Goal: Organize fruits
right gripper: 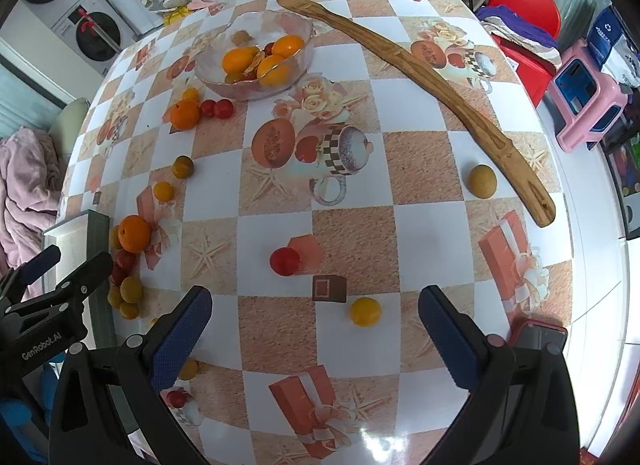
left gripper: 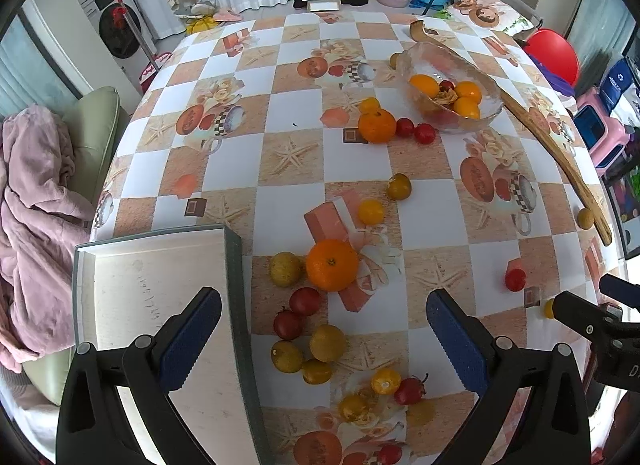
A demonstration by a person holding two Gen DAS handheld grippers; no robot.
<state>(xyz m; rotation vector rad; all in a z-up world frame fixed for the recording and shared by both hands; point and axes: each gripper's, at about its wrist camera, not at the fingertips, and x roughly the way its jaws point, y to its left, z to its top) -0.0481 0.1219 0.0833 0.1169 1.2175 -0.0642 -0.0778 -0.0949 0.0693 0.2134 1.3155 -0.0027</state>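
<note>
Left gripper (left gripper: 324, 329) spread wide, holding nothing, above a cluster of red and yellow cherry tomatoes (left gripper: 306, 335) beside a mandarin (left gripper: 332, 265). Right gripper (right gripper: 316, 325) likewise agape and empty, with a yellow tomato (right gripper: 365, 311) between its fingers. Glass bowl (right gripper: 256, 55) with mandarins at 11 o'clock. Wooden back scratcher (right gripper: 420, 77) at 1 o'clock. White tray (left gripper: 156, 285) at 9 o'clock.

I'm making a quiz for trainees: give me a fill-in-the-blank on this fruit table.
1. The glass bowl holds several ____ fruits.
2. The long wooden back scratcher lies ____ the bowl.
3. Both the left gripper and the right gripper have their jaws ____.
4. The white tray holds ____ fruit.

Missing words: orange; outside; open; no
</note>
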